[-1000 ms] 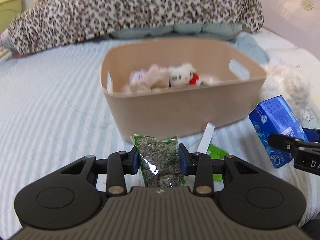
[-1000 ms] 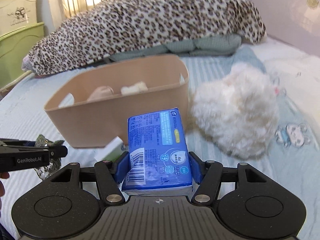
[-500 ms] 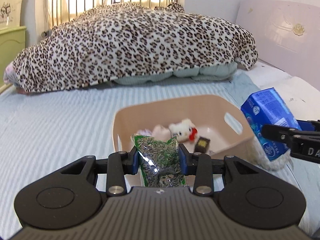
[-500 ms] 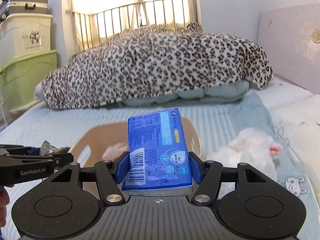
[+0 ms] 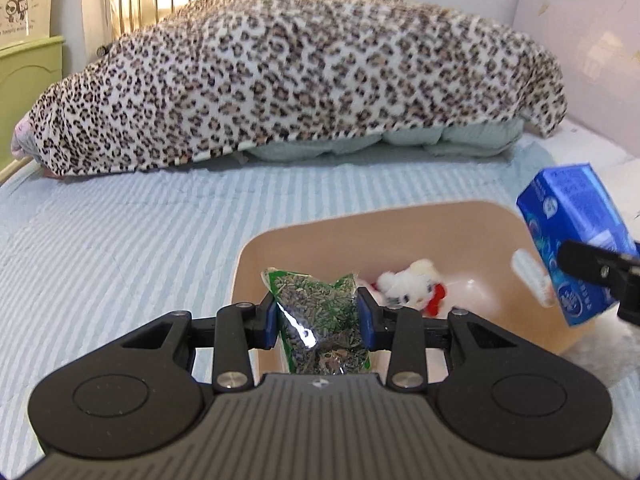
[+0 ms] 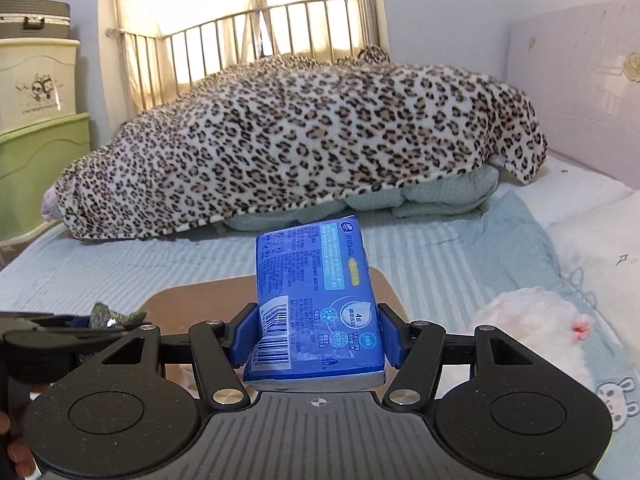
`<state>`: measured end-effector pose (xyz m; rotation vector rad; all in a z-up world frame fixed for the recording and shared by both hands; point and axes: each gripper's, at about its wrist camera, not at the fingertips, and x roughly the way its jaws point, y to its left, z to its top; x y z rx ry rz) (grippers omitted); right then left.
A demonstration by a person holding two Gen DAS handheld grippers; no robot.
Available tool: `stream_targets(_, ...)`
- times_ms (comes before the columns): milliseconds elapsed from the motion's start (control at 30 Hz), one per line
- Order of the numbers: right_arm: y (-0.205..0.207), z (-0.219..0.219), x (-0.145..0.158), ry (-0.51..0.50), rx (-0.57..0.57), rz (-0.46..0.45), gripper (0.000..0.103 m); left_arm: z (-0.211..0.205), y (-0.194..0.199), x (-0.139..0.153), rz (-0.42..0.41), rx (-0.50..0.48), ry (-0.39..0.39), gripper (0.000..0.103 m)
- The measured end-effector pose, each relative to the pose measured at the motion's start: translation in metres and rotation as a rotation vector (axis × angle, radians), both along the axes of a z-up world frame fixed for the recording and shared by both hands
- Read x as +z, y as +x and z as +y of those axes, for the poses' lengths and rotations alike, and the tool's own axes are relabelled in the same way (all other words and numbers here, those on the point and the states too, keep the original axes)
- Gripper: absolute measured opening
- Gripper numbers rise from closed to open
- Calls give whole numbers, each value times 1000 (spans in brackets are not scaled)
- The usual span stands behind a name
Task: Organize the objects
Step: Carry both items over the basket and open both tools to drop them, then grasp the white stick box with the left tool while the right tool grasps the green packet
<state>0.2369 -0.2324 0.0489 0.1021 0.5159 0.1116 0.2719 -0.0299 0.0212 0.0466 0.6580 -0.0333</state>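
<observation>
Both tongs risen since second ago, now hang over beige bin point(image 5: 400, 224) instead of low before its front wall. Left tongs point(image 5: 318, 314) clamped on green seed packet point(image 5: 320, 316), held above bin's near-left corner. Right tongs point(image 6: 314, 336) clamped on blue tissue pack point(image 6: 316, 300), above bin's right side. Packet: likely light, crinkly, slippery film; grip mid-body, as now. Tissue pack: soft, squashable; hold across short sides. White plush toy point(image 5: 412, 284) lies inside bin.
</observation>
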Motion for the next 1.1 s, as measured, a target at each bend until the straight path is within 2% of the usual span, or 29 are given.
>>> stream_targets(267,36,20,-36,-62,-13,86,59,-6,24,-43,104,-7,70,40)
stream_targets(467,44,30,-55,-107,-6,147,60,-7,27,-54,118,-15,97,41)
stream_targets(500,43,30,-56,-111,-8,150,63,-5,26,-53,120,-19,88,42)
stream_targets(567,38,28,-53,-105,-14,136,69,0,23,-49,118,-19,64,49)
stream_targets(633,31,24,-47,-87,-12,118,77,2,19,-42,115,-26,44,74)
stream_targets(667,27,23,-44,-84,-14,108,79,3,16,-38,104,-26,38,75)
stream_targets(833,3,14,-25,-69,-17,64,101,6,0,-22,86,-43,14,85)
stream_targets(1000,-21,4,-11,-19,-17,58,103,9,-19,-13,81,-43,-1,88)
stream_targets(1100,-36,4,-5,-37,-15,46,103,13,-34,-9,76,-45,-8,88)
